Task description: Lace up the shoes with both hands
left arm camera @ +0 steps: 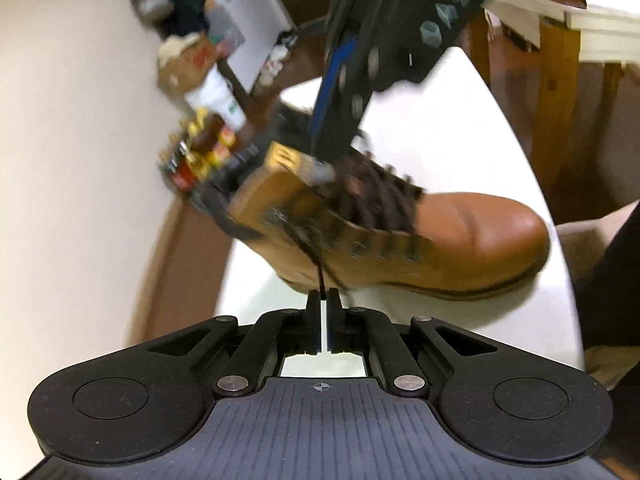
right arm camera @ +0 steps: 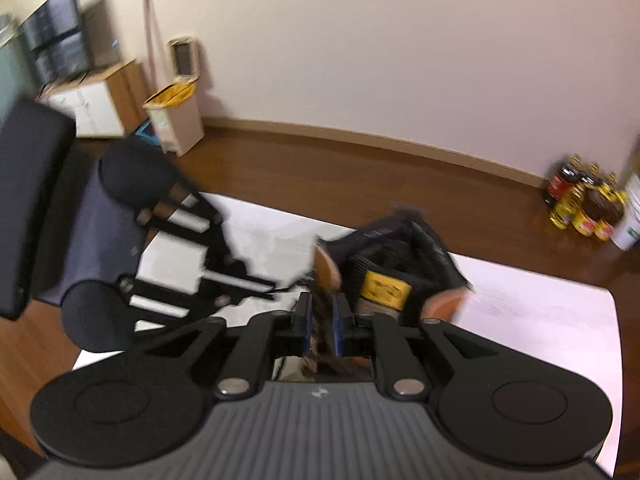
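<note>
We see a tan leather boot (left arm camera: 400,240) lying on the white table (left arm camera: 440,128), toe to the right. Our left gripper (left arm camera: 324,300) pinches the dark lace (left arm camera: 320,276) beside the boot's eyelets. Our right gripper (right arm camera: 320,312) hovers above the boot's tongue, jaws slightly apart, nothing clamped between them

Tan boot (left arm camera: 420,248), dark laces (left arm camera: 376,196)

Bare white table (left arm camera: 432,128) lies open around the boot (left arm camera: 440,240); bottles (right arm camera: 584,208) stand well apart.
</note>
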A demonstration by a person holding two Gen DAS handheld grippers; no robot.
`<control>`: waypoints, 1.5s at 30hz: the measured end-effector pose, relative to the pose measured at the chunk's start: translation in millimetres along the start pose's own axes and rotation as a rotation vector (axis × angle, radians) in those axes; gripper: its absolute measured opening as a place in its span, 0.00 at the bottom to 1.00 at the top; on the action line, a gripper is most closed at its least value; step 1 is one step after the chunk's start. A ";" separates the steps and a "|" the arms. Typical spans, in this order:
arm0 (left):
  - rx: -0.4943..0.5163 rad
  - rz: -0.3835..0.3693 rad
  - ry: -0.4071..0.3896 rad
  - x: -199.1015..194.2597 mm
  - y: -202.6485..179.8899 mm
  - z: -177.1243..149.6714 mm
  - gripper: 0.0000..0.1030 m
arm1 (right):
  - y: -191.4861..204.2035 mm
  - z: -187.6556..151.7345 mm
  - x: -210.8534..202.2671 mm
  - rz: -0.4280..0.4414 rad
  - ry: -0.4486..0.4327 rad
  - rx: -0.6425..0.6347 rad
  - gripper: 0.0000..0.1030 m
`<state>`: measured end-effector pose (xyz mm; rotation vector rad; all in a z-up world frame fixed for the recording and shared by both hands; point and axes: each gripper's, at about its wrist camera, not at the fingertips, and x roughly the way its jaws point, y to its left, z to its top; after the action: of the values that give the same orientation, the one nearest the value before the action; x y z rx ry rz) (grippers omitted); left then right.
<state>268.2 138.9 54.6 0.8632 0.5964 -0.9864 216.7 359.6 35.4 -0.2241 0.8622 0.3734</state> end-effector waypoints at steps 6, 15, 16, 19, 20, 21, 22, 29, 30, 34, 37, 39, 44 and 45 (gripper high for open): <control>-0.026 -0.075 -0.033 -4.8 -32.1 0.5 0.02 | -17.9 -22.8 -5.5 -0.049 0.043 0.081 0.12; -0.114 -0.039 0.042 6.8 -29.3 -14.2 0.02 | -16.4 -30.9 -5.3 -0.045 0.039 0.120 0.12; -0.146 -0.034 0.038 4.5 -25.2 -15.2 0.02 | -16.8 -31.5 -6.0 -0.046 0.038 0.122 0.12; -0.222 -0.006 0.037 -1.8 -15.2 -19.7 0.04 | -18.6 -35.8 -9.2 -0.054 0.038 0.132 0.12; -0.228 -0.004 0.044 -3.0 -14.3 -22.0 0.07 | -20.2 -37.6 -10.0 -0.057 0.039 0.138 0.12; -0.236 -0.004 0.053 -3.5 -13.2 -25.0 0.09 | -21.2 -39.5 -11.1 -0.060 0.042 0.141 0.12; -0.249 -0.014 0.071 -1.8 -11.6 -30.1 0.15 | -21.9 -41.0 -11.7 -0.063 0.044 0.143 0.12; -0.339 -0.007 0.115 22.7 2.6 -43.6 0.27 | -21.8 -51.5 -14.2 -0.076 0.073 0.153 0.13; -0.350 -0.006 0.110 26.9 4.9 -43.1 0.28 | -21.4 -53.5 -14.6 -0.078 0.079 0.155 0.13; -0.378 -0.017 0.090 45.3 7.7 -39.2 0.28 | -20.3 -62.4 -17.4 -0.094 0.101 0.166 0.13; -0.412 -0.061 0.078 54.5 3.4 -39.7 0.02 | -20.7 -69.3 -19.7 -0.106 0.111 0.182 0.13; -0.422 -0.087 0.068 49.3 -2.2 -39.8 0.02 | -21.9 -74.5 -21.1 -0.101 0.114 0.204 0.13; -0.521 -0.168 0.019 11.8 -17.2 -34.2 0.02 | -28.5 -90.2 -23.3 -0.049 0.108 0.340 0.13; -0.558 -0.178 0.009 7.4 -16.3 -33.6 0.02 | -30.8 -94.2 -23.6 -0.032 0.106 0.384 0.13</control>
<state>255.0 159.2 25.2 0.3226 0.9134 -0.9083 149.8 294.1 -4.7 0.0985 1.0154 0.1610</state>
